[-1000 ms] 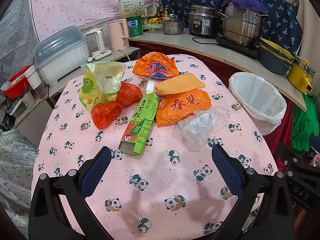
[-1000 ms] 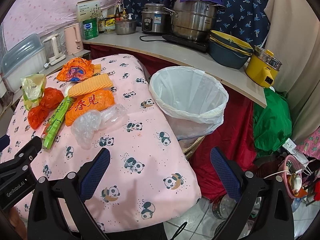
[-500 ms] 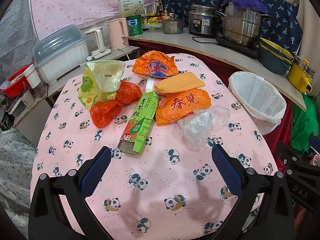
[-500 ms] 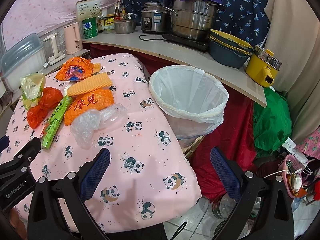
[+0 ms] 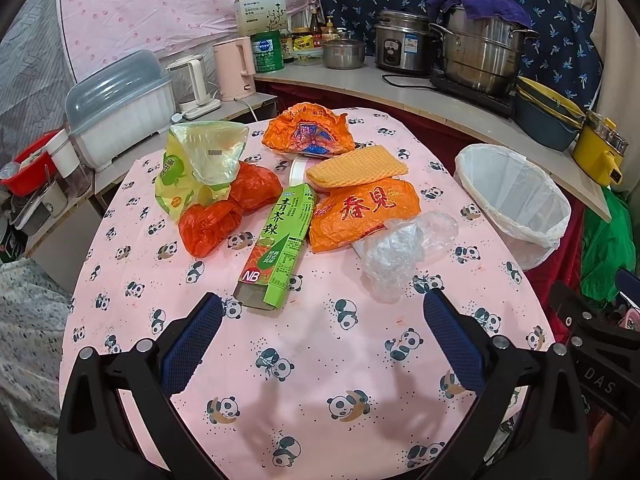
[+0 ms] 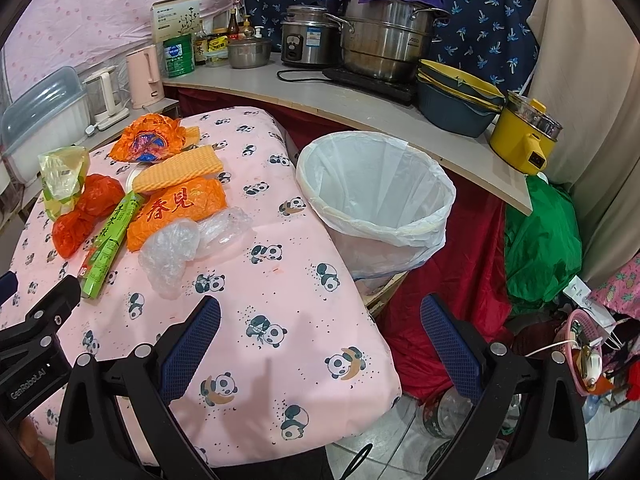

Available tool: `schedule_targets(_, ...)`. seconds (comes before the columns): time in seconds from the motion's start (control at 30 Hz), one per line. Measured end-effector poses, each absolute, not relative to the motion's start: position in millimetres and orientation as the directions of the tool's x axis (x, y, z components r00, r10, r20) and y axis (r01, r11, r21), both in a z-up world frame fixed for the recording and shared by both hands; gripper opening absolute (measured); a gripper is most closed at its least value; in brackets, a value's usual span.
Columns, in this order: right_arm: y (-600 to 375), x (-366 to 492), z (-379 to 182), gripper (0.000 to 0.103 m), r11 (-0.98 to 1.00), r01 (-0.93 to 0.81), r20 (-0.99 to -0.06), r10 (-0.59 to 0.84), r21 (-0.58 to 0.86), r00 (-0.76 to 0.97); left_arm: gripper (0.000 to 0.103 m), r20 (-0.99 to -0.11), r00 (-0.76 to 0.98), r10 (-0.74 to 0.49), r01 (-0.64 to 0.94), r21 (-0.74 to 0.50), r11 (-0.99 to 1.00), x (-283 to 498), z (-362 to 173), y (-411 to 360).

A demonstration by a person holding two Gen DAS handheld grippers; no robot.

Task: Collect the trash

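left claw [image 5: 320, 322] | edged slightly nearer green carton [image 5: 280, 236] | right claw [image 6: 320, 322] barely shifted

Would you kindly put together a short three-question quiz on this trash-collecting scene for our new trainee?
1. True or false: the lined trash bin stands on the table.
2. Which item lies nearest the left gripper: A) green carton, B) yellow sponge cloth, C) clear plastic bag?
3. Fill in: the jaws of the right gripper are ____.

Key: 1 false, it stands beside the table; 2 A; 3 open.
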State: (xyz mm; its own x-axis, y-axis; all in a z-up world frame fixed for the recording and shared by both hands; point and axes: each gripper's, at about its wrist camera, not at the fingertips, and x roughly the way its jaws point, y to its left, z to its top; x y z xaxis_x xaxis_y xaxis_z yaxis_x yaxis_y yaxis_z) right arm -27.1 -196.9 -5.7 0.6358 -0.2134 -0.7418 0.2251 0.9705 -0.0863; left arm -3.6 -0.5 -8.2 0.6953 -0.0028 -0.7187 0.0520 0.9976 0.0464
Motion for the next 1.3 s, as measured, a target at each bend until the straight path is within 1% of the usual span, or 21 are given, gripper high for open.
schedule_targets(0.93, -202, -24, -11, 0.096, 0.969, 0.236, -0.743, -0.212, -0.075, 0.634, 0.096, -0.721, 0.693, -0.007, 0.049, 0.037, 0.998, 0, -10, -2)
schedule_targets(1.13, -195, -10, -15, 0.096, 0.973, 0.225, -0.747, -0.185, -0.049, 0.638, 0.096, -0.739, 0.674, -0.008, 0.014, 0.002, 1.000, 10, -19, 23)
schedule_targets(1.3, -180, 12, -19, 0.096, 0.983, 0.183, -0.746, -0.138, -0.022, 0.652, 0.096, -0.752, 0.658, 0.019, -0.053, -0.022, 0.998, 21, -30, 52)
